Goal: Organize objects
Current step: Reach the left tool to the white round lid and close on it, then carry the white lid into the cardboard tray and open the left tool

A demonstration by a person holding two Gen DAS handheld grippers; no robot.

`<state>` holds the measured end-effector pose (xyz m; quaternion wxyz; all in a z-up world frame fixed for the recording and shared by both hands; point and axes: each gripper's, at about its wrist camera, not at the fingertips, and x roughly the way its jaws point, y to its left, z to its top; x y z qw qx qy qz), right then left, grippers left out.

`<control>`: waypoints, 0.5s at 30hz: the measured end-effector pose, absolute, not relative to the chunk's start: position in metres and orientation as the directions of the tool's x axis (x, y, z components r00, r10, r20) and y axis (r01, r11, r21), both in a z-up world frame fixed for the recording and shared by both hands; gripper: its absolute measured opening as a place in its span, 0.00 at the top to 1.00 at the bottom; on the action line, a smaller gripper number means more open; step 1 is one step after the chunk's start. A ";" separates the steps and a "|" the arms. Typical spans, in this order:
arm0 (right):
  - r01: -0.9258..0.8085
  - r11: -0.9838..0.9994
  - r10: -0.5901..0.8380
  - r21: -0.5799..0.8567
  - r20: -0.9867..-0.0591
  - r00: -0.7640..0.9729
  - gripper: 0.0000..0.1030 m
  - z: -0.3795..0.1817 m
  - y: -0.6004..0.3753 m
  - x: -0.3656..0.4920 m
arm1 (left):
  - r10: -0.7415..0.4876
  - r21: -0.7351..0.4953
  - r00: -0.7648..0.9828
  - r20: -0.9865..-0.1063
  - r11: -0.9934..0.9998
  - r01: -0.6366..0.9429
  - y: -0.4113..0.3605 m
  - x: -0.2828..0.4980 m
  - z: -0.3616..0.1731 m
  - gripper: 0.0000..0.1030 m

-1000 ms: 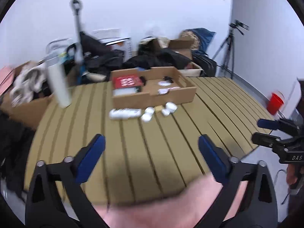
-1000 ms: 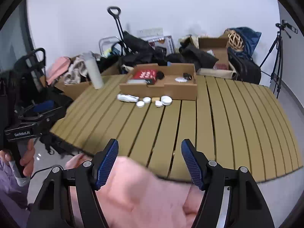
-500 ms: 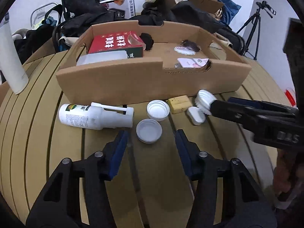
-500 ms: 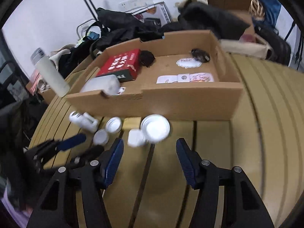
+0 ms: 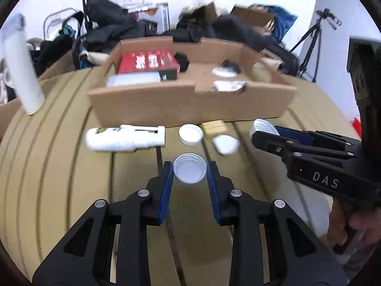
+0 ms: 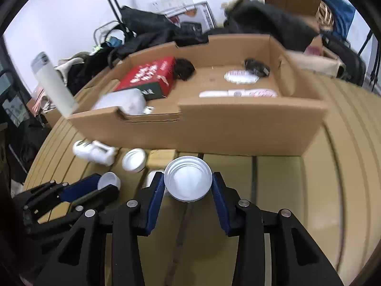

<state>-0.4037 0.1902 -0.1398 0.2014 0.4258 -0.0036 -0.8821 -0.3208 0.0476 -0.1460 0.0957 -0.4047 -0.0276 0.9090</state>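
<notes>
A: Status on left?
B: I'm seeing the left gripper [image 5: 190, 172] clamping a small white lid [image 5: 190, 172] on the slatted table [image 5: 59, 157]; its jaws have just been closing.
A: Right?
B: The right gripper [image 6: 188, 182] is gripping the larger white lid [image 6: 188, 181], jaws also just closing, just in front of the cardboard box [image 6: 214, 128].
</notes>
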 end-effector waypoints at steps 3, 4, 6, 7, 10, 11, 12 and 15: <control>0.352 -0.925 -0.336 0.142 -0.739 -0.585 0.58 -0.111 0.206 -0.356 | 0.207 -0.137 -0.675 -0.708 -0.978 -0.156 0.038 -0.274 -0.115 0.75; 0.348 -0.929 -0.324 0.127 -0.732 -0.599 0.58 -0.099 0.213 -0.335 | 0.211 -0.140 -0.682 -0.701 -0.977 -0.159 0.034 -0.256 -0.103 0.75; 0.342 -0.933 -0.314 0.113 -0.722 -0.617 0.58 -0.082 0.224 -0.297 | 0.207 -0.131 -0.694 -0.689 -0.978 -0.162 0.025 -0.217 -0.081 0.75; 0.335 -0.936 -0.308 0.110 -0.718 -0.624 0.58 -0.073 0.230 -0.277 | 0.207 -0.127 -0.696 -0.688 -0.978 -0.165 0.023 -0.204 -0.073 0.75; 0.323 -0.940 -0.299 0.109 -0.721 -0.626 0.58 -0.053 0.245 -0.221 | 0.240 -0.159 -0.706 -0.666 -0.971 -0.180 0.014 -0.159 -0.049 0.75; 0.320 -0.942 -0.290 0.098 -0.716 -0.635 0.58 -0.047 0.248 -0.208 | 0.261 -0.175 -0.708 -0.656 -0.965 -0.193 0.012 -0.148 -0.043 0.75; 0.311 -0.946 -0.281 0.091 -0.709 -0.647 0.58 -0.041 0.253 -0.194 | 0.276 -0.186 -0.713 -0.645 -0.961 -0.204 0.011 -0.136 -0.037 0.75; 0.285 -0.954 -0.270 0.095 -0.687 -0.675 0.58 -0.024 0.266 -0.162 | 0.309 -0.205 -0.733 -0.606 -0.951 -0.231 0.010 -0.111 -0.020 0.75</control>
